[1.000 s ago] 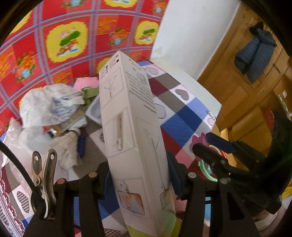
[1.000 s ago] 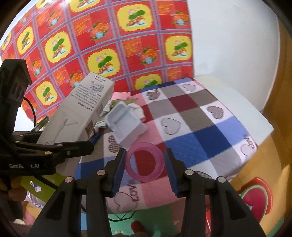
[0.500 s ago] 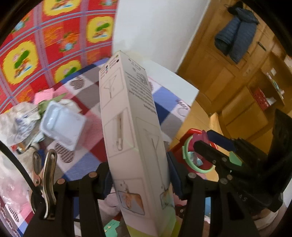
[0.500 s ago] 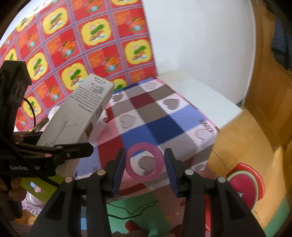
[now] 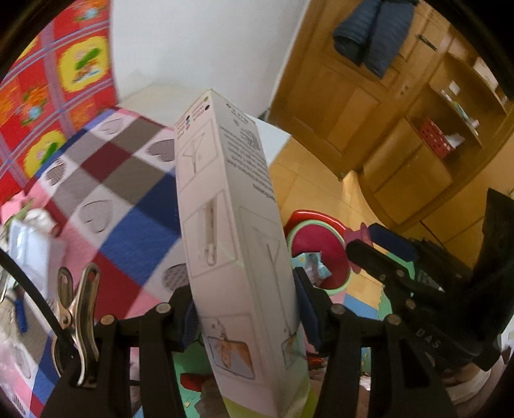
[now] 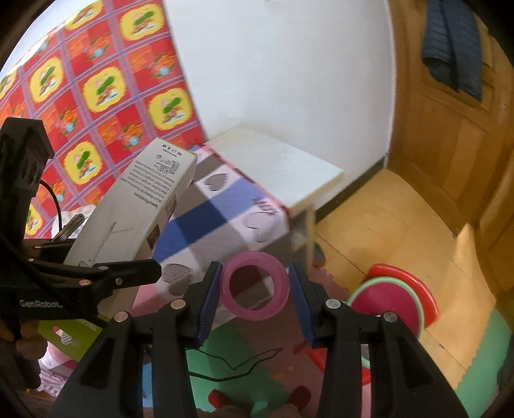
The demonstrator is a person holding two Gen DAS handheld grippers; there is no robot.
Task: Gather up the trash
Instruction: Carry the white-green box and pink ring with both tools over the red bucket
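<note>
My left gripper (image 5: 244,308) is shut on a tall white cardboard box (image 5: 231,225) with line drawings and print, its top tilted away from me. In the right wrist view the same box (image 6: 135,205) stands at the left, held by the left gripper (image 6: 96,276). My right gripper (image 6: 255,289) is shut on a pink plastic ring (image 6: 255,286), pads against its two sides. Beyond both grippers a red bin with a green rim (image 6: 395,295) stands on the floor; in the left wrist view the bin (image 5: 321,254) holds a printed scrap. The right gripper (image 5: 385,254) shows at the right.
A table with a chequered heart cloth (image 5: 106,180) lies to the left, with a white plastic tray (image 5: 29,254) and other litter on it. A white low cabinet (image 6: 273,164) meets the wall. Wooden cupboards (image 5: 401,96) and a hanging blue jacket (image 5: 372,29) stand behind. Coloured foam mats (image 6: 231,363) cover the floor.
Both grippers have swung right, away from the littered table toward the floor; the red bin has come into view. The box and the pink ring stay gripped as before.
</note>
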